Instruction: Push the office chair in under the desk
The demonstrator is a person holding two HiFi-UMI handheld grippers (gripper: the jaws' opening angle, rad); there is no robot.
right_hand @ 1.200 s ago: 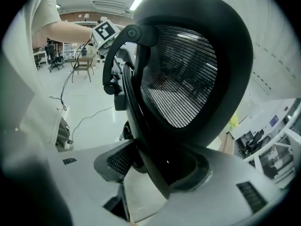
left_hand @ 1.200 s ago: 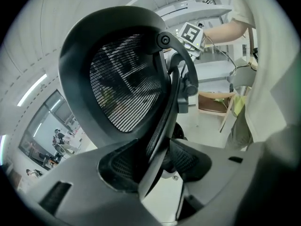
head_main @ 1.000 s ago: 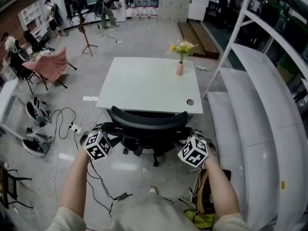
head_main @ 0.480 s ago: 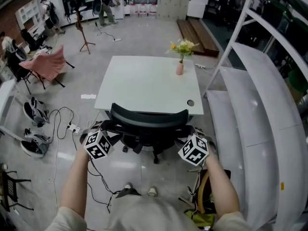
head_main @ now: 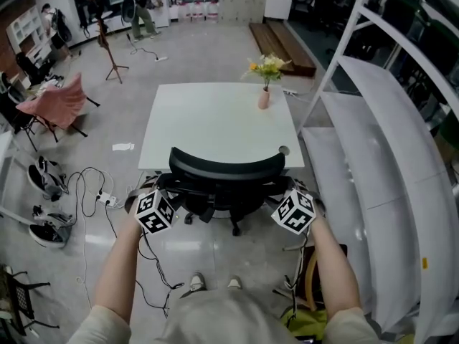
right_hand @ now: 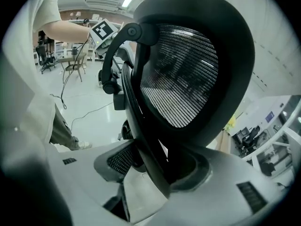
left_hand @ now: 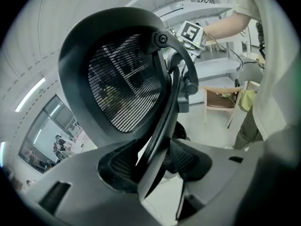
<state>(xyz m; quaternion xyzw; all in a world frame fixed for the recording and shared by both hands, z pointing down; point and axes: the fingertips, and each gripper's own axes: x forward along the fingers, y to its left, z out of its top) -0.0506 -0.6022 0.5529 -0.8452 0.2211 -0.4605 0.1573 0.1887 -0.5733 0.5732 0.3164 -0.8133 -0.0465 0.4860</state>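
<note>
The left gripper (head_main: 163, 196) has its jaws spread wide, straddling the black frame strut at the left edge of the office chair (head_main: 226, 168) back. In the left gripper view that strut (left_hand: 162, 126) runs up between the two pads with a sliver of pale floor beside it, so the jaws enclose it without clamping it. The right gripper (head_main: 285, 196) does the same at the back's right edge. Its jaws are apart with the matching strut (right_hand: 141, 131) between them, and floor shows on the strut's left side. Both grippers point forward and down, each with a forearm behind it.

The chair's mesh backrest (right_hand: 181, 79) rises directly ahead of the two grippers and spans the gap between them. Just beyond them is the white desk (head_main: 215, 120). In the head view the top of the chair back overlaps the desk's near edge. The chair's wheeled base (head_main: 235, 224) shows on the floor on the grippers' side of that edge.

A round cable hole (head_main: 283, 150) sits in the desk top just ahead of the right gripper. At the far edge on that side stands a pink vase of flowers (head_main: 264, 97). Cables (head_main: 97, 188) trail over the floor to the left of the left gripper, with a pink folding chair (head_main: 57, 102) well beyond them. White shelving (head_main: 373, 149) runs along to the right of the right gripper.
</note>
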